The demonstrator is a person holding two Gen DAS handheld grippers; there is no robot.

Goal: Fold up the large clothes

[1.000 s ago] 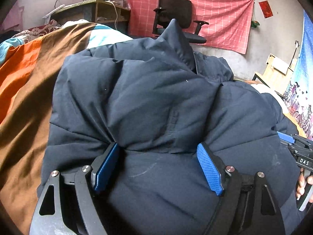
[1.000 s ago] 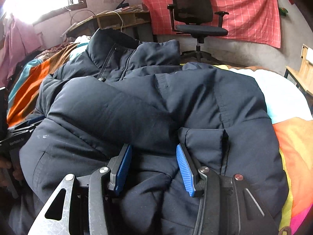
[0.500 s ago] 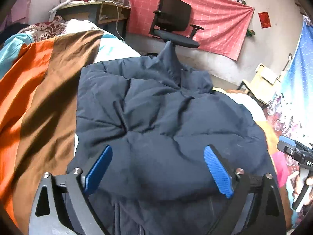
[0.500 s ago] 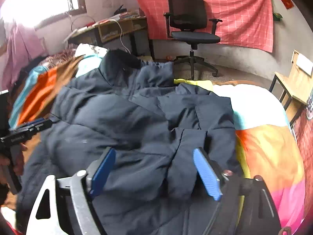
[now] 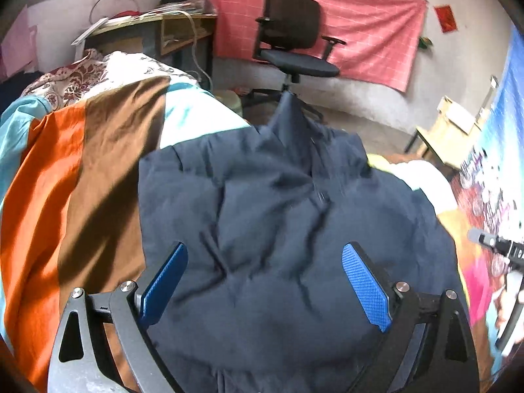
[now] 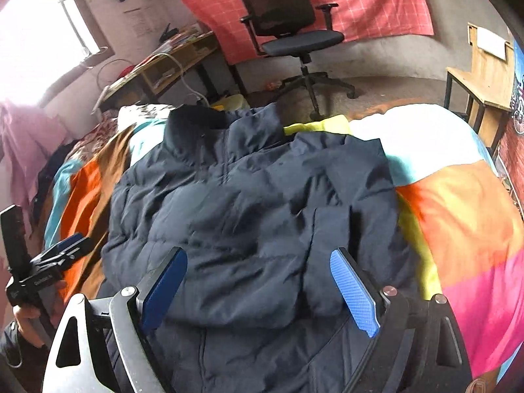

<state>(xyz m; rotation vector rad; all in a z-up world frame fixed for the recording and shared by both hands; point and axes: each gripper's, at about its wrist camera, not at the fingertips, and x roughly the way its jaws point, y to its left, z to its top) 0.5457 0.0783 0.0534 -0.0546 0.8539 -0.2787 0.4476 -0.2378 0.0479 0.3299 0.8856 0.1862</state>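
- Lying folded on the patchwork bedspread (image 6: 458, 203), the navy puffer jacket (image 5: 278, 229) sits with its collar (image 5: 291, 121) pointing toward the office chair (image 6: 288, 26) and the red wall cloth (image 5: 360, 26).
- A second ago both tools were pinching the padded fabric; now both have let go and lifted clear, so the jacket looks smaller and further below them.
- The left gripper (image 5: 262, 281) has its blue pads spread wide, nothing between them, hovering above the near half of the jacket.
- The right gripper (image 6: 258, 285) is still easing its jaws apart; no fabric is caught between them, and it hangs over the flap that lies across the jacket's right side.
- Each tool shows in the other's view at the frame edge, a hand (image 6: 26, 314) on the left one's handle.
- Released cloth has stayed where it was laid, which suggests this fold is set.
- Puffy filling may spring back, so the next fold probably needs a fresh, deeper grab.
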